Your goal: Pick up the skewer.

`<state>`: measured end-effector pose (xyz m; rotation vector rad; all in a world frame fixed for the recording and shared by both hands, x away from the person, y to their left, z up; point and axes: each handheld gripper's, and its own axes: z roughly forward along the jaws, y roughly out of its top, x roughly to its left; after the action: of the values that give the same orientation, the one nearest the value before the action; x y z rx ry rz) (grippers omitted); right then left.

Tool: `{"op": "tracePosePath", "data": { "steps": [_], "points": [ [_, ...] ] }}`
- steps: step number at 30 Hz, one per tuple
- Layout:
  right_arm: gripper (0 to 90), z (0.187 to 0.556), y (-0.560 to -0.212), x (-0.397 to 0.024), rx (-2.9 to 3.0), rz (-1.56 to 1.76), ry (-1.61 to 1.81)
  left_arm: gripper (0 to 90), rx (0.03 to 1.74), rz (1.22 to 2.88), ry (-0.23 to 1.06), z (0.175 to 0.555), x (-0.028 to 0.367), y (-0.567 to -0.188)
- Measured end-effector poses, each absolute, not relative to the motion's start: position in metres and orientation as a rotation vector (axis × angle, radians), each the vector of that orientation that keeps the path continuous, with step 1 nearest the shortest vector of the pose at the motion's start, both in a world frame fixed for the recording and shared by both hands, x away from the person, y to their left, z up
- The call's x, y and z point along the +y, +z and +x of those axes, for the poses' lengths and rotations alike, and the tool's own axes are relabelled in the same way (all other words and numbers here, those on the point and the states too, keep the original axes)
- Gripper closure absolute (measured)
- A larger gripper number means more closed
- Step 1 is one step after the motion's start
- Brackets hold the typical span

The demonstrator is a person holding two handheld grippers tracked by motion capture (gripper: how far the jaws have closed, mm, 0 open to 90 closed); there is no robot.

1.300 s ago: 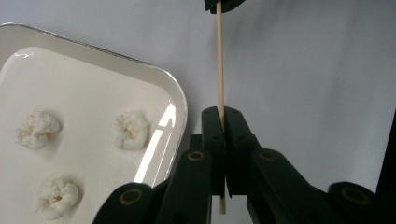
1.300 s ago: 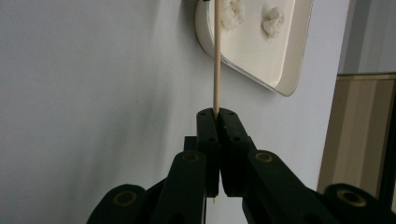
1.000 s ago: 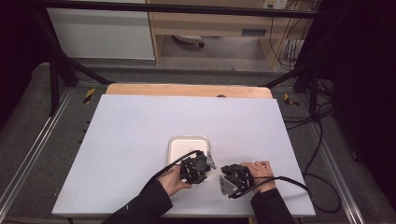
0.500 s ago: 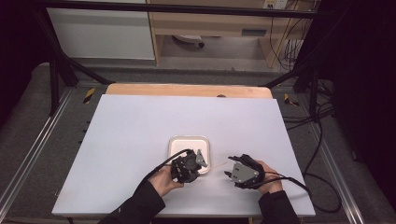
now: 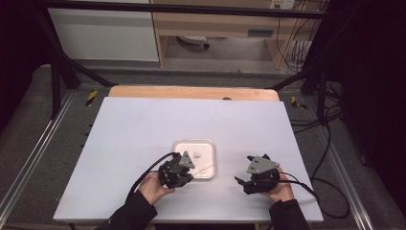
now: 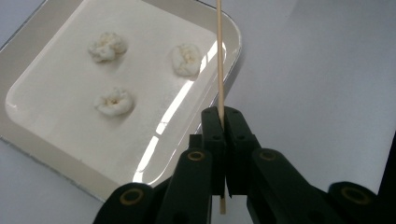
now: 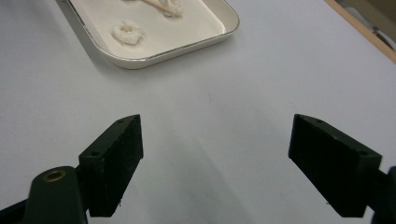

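Glossy tray [image 6: 32,140], thin, seemingly wooden skewer [image 6: 219,56]

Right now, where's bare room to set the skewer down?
Bare white tabletop left of and beyond the shallow white tray, and between tray and right gripper. Crowded: tray itself, three white lumps, left gripper clamping the thin wooden skewer.

The wooden skewer [image 6: 220,70] is cut off by the top edge in the left gripper view. The tray [image 7: 140,63] and one popcorn piece [image 7: 171,7] are cropped at the top of the right gripper view.
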<state>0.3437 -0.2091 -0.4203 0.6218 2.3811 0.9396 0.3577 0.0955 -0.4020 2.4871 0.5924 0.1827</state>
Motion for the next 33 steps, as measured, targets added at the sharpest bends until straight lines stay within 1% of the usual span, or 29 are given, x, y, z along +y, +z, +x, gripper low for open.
{"op": "tracePosePath", "data": {
  "steps": [6, 12, 16, 23, 28, 33],
  "points": [
    [12.1, 0.345, -0.421, -0.211, 2.377, 0.716, 0.982, 88.6, 0.662, 2.382, 0.208, 0.354, 0.121, -0.404],
    [10.7, 0.346, -0.422, -0.209, 2.391, 0.787, 0.997, 88.5, 0.728, 2.305, 0.268, 0.350, 0.144, -0.409],
    [9.3, 0.349, -0.422, -0.206, 2.414, 0.873, 1.051, 88.5, 0.760, 2.255, 0.282, 0.346, 0.158, -0.411],
    [6.1, 0.358, -0.420, -0.199, 2.455, 0.954, 1.106, 88.5, 0.804, 2.172, 0.284, 0.341, 0.174, -0.414],
    [4.3, 0.362, -0.415, -0.191, 2.431, 0.950, 1.131, 88.5, 0.816, 2.134, 0.286, 0.340, 0.181, -0.416],
    [2.5, 0.372, -0.411, -0.175, 2.423, 0.959, 1.176, 88.5, 0.833, 2.101, 0.286, 0.339, 0.188, -0.420]
  ]
}}
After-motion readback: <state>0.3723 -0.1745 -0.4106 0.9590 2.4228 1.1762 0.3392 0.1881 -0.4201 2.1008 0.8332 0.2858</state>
